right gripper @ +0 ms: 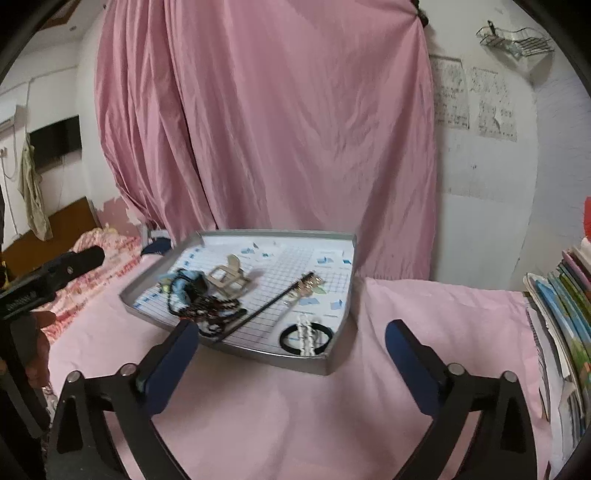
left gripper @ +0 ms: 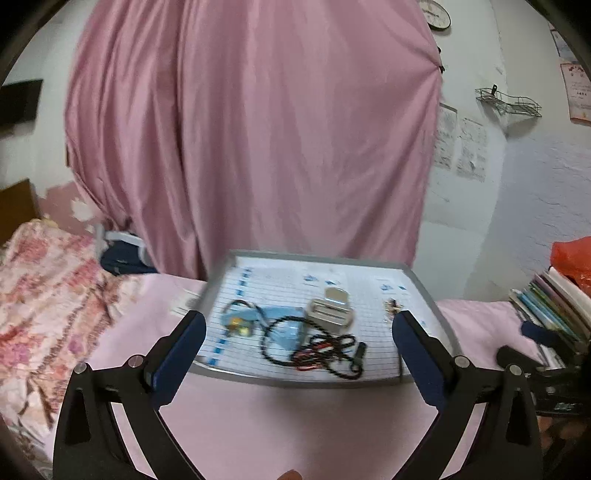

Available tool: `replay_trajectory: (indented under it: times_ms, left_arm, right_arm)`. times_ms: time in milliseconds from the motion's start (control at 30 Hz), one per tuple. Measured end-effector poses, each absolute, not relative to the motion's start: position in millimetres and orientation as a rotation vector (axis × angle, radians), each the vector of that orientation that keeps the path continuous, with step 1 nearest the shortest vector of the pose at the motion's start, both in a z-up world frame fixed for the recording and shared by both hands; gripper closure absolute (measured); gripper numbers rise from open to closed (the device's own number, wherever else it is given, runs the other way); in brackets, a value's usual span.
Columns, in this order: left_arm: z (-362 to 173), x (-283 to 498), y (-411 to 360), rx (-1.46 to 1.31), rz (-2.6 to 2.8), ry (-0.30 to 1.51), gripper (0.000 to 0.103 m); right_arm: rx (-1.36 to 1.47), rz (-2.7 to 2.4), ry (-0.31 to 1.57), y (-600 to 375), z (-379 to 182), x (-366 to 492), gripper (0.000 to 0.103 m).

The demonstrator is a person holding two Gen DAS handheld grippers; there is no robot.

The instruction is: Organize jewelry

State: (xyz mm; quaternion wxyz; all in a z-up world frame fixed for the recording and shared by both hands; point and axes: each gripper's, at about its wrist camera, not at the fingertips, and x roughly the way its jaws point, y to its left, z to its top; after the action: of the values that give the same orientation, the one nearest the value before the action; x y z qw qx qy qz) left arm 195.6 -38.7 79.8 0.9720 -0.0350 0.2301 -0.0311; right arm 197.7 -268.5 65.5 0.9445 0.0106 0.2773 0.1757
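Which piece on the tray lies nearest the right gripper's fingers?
The black ring-shaped bracelet with a white beaded strip across it, alone in the tray's near right corner. The tangled cords sit farther left.

place: home bedroom | cues: floral bedding; pink curtain; stacked books; wall clock

wall papers' print blurred, nothing legible
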Motion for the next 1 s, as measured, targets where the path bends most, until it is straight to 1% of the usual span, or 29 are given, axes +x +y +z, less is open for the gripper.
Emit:
replay_trajectory:
  times_ms: [300, 333, 500, 733, 1000]
  left_arm:
    - [90.0, 148.3, -10.8, -0.138, -0.101, 0.357, 0.003]
    - [90.8, 143.8, -8.2, -0.147, -0.107, 0.349, 0.001]
    - [96.6, 121.5, 1.6, -0.138, -0.110, 0.325, 0.001]
    - [91.7, 86.1, 15.7, -0.136, -0.044, 0.309, 0.001]
    - [73.7, 45.5, 31.0, -0.141, -0.008, 0.275, 0.001]
  right_arm:
    - [-0.027, 0.374, 0.395, -248.2, 90.3, 137.2, 0.000]
    - [-0.029, 0.378, 0.379, -246.6, 91.5, 132.4, 0.000]
    - [-0.033, 0.373, 0.304, -236.3, 95.6, 106.7, 0.000]
    - [0.004, 0.359, 0.267, -230.4, 92.4, 82.2, 0.000]
    - [0.001, 0.373, 0.246, -227.7, 78.0, 61.7, 0.000]
